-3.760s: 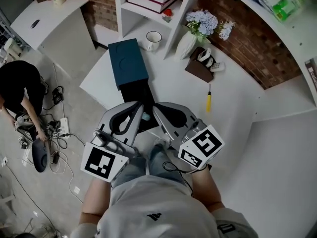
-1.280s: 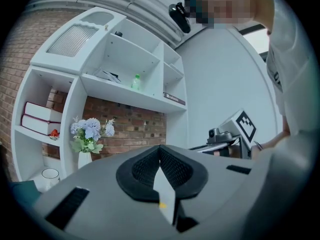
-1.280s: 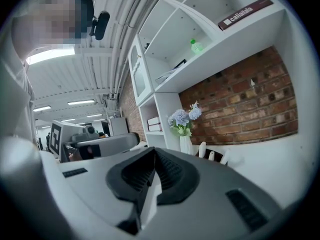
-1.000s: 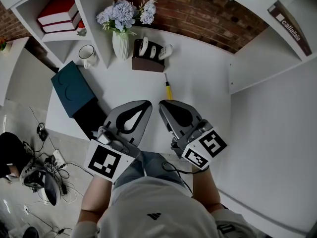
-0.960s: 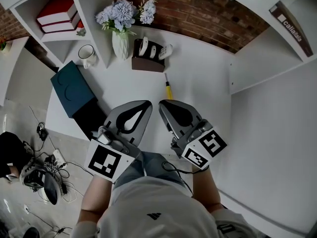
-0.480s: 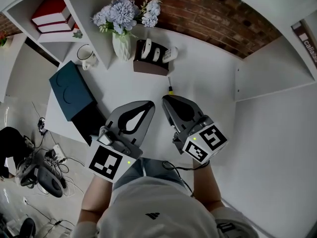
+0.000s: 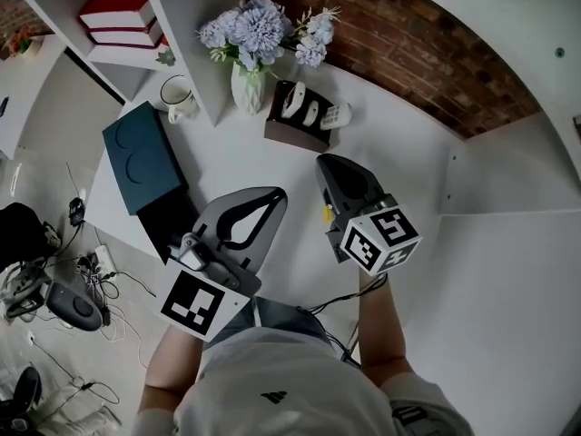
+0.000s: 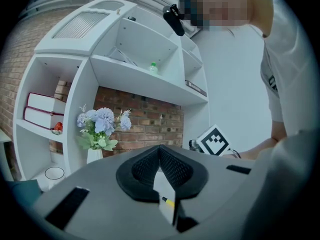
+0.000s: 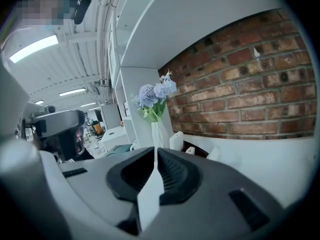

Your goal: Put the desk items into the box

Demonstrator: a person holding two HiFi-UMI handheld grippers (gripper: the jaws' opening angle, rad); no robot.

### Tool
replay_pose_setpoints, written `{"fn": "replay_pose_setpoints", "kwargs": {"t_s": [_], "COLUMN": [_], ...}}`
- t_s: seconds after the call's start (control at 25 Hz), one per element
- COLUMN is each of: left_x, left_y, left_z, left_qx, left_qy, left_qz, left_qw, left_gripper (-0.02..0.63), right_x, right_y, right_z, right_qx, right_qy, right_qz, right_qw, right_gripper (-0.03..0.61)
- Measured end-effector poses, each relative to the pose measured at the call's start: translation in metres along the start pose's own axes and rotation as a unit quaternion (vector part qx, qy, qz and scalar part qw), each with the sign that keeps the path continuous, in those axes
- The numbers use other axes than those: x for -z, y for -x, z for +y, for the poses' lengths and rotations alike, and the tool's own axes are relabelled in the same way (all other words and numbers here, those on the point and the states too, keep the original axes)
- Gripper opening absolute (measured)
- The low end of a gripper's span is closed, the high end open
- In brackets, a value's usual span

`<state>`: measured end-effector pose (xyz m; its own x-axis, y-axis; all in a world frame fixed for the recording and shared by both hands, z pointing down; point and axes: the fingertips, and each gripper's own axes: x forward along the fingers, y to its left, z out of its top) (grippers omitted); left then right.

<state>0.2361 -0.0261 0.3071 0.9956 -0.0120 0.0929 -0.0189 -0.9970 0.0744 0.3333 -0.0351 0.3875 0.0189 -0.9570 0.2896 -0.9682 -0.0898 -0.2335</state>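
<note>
Screwdriver, lying on the table, is now almost covered by the right gripper, which has been brought forward and down over it within the last second; only a yellow sliver is seen at the gripper's 9 o'clock side. Both pairs of fingers are held together with nothing clamped, so opening is judged necessary before any grasp. The box is found at the screwdriver's 10 o'clock, beyond the left gripper.

Teal box, red bks, pale-blue flwrs.
</note>
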Motion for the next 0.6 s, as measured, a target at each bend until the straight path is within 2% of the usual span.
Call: {"fn": "replay_pose_setpoints", "kwargs": {"t_s": [0.36,0.6], "left_x": [-0.001,0.001], "left_y": [0.009,0.013], "left_z": [0.021,0.031], "left_qx": [-0.030,-0.044], "left_qy": [-0.013,-0.009], "left_qz": [0.016,0.017], "left_qw": [0.9993,0.9988], "left_gripper": [0.012,0.012], "right_x": [-0.005,0.011], "right_y": [-0.051,-0.070], "right_z": [-0.043,-0.058], "right_qx": [0.020,0.043], "right_qy": [0.004,-0.007], "right_qz": [0.025,0.058], "right_qw": [0.999,0.997], "right_gripper": [0.037,0.067]}}
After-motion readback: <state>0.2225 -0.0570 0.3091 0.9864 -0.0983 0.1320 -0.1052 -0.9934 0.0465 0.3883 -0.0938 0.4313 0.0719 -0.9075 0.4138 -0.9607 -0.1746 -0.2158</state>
